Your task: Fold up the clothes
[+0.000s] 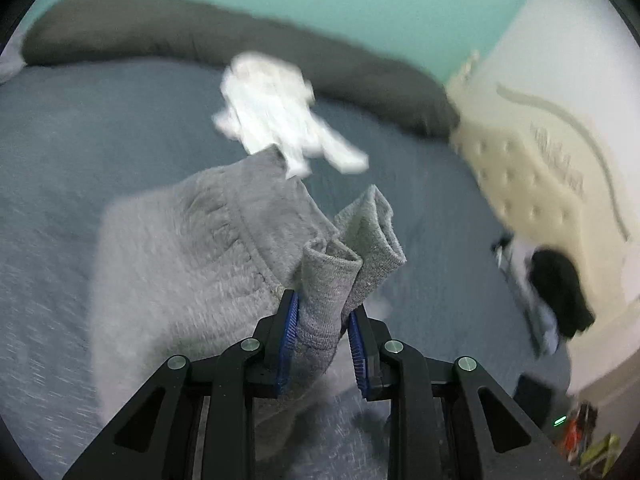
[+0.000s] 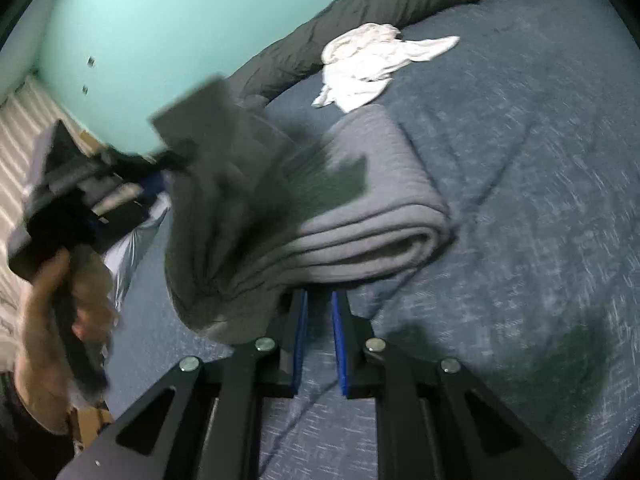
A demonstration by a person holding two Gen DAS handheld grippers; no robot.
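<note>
A grey fleece garment [image 1: 180, 248] lies partly folded on the blue bedspread [image 1: 60, 140]. My left gripper [image 1: 324, 304] is shut on its two ribbed cuffs [image 1: 344, 264], which stand up between the blue pads. In the right wrist view the same garment [image 2: 380, 200] shows as a stack of folds, and a blurred, lifted part of it [image 2: 224, 184] hangs at the left. My right gripper [image 2: 320, 294] sits at the near edge of the stack with a narrow gap between its pads. Only bedspread shows in that gap.
A crumpled white garment [image 1: 272, 108] [image 2: 368, 68] lies farther up the bed. A dark grey duvet [image 1: 160, 28] runs along the teal wall. A cream tufted headboard [image 1: 540, 160] and a black item [image 1: 560, 292] stand at the right. A person's hand [image 2: 52, 320] is at the left.
</note>
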